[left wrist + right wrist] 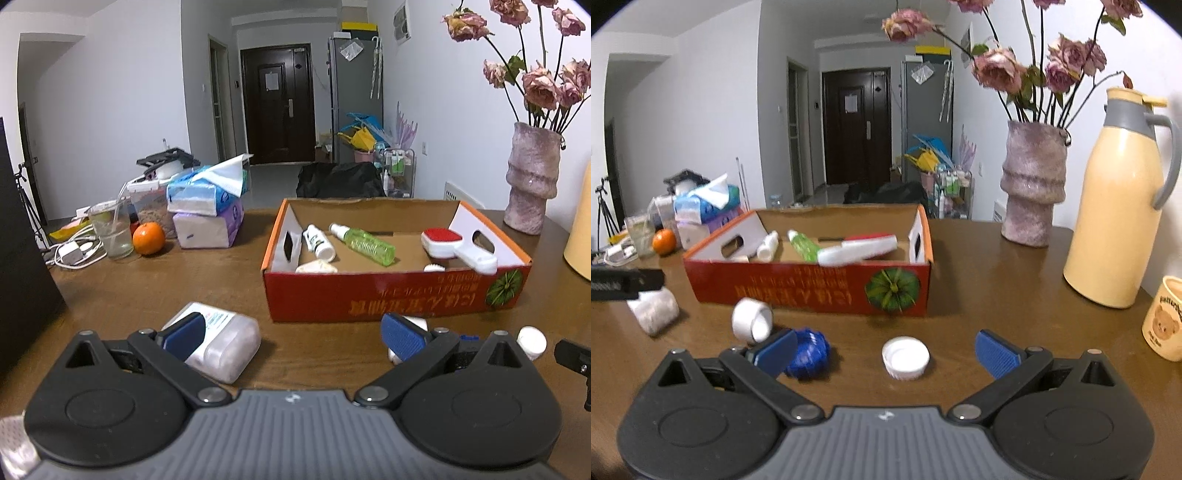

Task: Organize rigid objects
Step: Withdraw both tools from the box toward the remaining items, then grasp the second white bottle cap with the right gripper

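On the desk point(997, 295), a box point(812, 288) holds a spray bottle point(803, 245) and a lint brush point(857, 251). Before the box lie a cap point(905, 358) and a ball point(809, 352). A vase point(1032, 184) and a jug point(1119, 206) stand to its right.

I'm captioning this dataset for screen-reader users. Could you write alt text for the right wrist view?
An open right gripper hovers low over a brown table, a white cap lying between its blue pads. Beyond stands a red cardboard box holding bottles and a lint brush, with a blue ball and white jar in front.
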`<state>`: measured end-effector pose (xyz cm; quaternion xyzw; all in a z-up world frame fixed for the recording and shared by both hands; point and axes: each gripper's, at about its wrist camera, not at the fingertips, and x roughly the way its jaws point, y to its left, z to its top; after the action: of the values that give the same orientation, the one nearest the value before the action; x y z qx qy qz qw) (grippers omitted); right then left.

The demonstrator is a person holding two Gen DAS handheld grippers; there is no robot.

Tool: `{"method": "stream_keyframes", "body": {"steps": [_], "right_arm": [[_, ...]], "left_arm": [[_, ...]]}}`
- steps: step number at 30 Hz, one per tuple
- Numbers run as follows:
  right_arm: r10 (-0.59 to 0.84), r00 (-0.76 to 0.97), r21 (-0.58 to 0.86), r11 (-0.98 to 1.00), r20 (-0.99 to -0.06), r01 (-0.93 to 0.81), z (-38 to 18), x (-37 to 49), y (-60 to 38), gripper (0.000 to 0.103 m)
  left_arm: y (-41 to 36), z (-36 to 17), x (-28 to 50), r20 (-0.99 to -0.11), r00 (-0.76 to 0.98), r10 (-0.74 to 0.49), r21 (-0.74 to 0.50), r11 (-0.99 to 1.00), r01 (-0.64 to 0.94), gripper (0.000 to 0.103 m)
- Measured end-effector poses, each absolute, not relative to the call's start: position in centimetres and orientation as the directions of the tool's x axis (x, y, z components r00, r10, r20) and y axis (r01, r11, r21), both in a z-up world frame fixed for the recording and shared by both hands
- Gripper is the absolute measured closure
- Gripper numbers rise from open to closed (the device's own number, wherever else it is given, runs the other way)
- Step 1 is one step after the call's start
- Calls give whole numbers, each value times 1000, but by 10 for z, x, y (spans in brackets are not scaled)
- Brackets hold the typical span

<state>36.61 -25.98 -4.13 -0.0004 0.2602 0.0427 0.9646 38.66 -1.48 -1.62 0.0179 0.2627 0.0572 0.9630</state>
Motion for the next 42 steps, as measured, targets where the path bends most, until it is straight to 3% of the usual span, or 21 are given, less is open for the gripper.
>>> {"method": "stream_keyframes", "body": {"steps": [21,26,28,33,36,42], "right_arm": [[28,830,37,999,-557,-9,-80,391,-279,3],[12,814,0,1000,-580,-15,-88,407,-271,13],[14,808,-2,1000,-590,-19,-92,414,-269,27],[29,787,19,1000,-617,-22,-100,431,-268,44],[36,789,24,999,-613,-26,-100,434,-267,64],[27,808,33,999,-589,-9,-98,430,-270,64]], "left_arm": [[10,-50,376,-549,828,117,81,993,-87,0],[15,-54,380,-558,822,113,68,994,-90,0],[17,-55,381,-559,822,112,65,994,-92,0],[20,-57,383,-562,820,105,55,994,-90,0],[21,-57,384,-563,820,104,53,995,-90,0],[26,-58,386,-554,827,96,42,995,-87,0]]}}
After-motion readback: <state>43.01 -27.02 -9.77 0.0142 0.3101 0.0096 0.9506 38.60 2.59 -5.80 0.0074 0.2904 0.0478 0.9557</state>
